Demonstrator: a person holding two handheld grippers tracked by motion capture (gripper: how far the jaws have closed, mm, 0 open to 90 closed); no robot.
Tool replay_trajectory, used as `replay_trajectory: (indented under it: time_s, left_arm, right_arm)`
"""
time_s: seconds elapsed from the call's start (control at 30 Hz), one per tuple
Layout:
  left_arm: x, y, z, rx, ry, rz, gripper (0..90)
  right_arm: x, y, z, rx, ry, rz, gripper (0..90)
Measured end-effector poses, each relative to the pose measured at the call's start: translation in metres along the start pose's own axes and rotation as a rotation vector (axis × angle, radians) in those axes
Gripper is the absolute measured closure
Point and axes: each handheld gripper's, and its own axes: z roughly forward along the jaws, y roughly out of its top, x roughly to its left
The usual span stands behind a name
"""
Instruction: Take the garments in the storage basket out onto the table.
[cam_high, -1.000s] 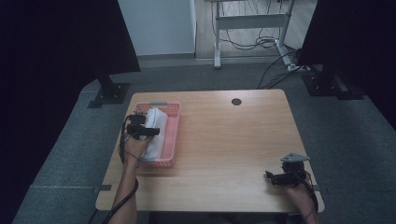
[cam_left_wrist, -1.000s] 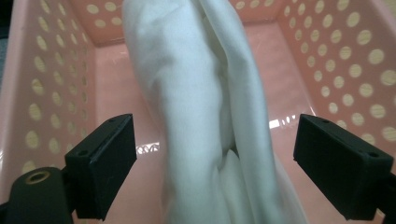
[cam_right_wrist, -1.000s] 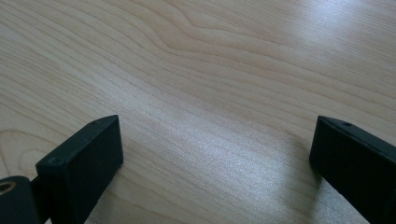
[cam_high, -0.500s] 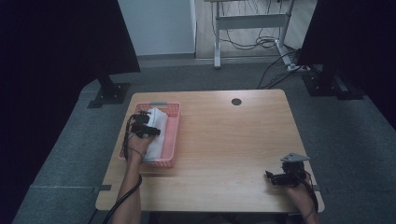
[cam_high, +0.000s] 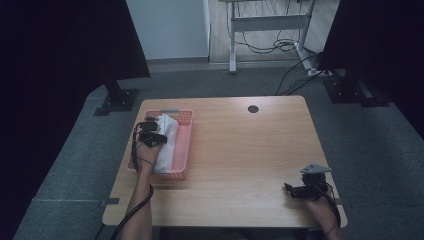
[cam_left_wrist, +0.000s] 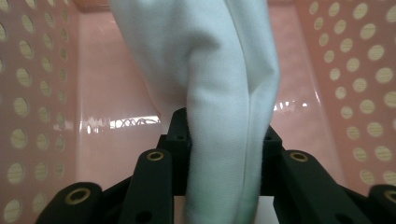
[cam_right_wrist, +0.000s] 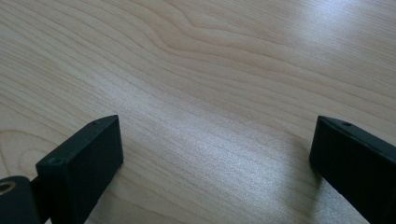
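Since the earlier frame the left gripper (cam_high: 152, 131), left of centre, has edged up the pink basket (cam_high: 184, 145), its just-closing jaws pinching the white cloth (cam_left_wrist: 224, 102) between them.

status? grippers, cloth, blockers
Left gripper just closed, shut on white cloth inside pink basket. Right gripper open, over bare table. Nothing in the way.
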Motion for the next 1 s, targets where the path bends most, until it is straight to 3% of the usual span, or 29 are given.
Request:
replay_trajectory:
  time_s: [0.33, 1.0]
  left_arm:
    - [-0.003, 0.007, -0.009, 0.008, 0.051, -0.027, 67.6]
    - [-0.010, 0.027, -0.046, -0.002, 0.059, -0.056, 67.7]
  right_arm:
    - [0.000, 0.000, 0.000, 0.000, 0.001, -0.002, 2.3]
    - [0.000, 0.000, 0.000, 0.000, 0.002, -0.002, 2.3]
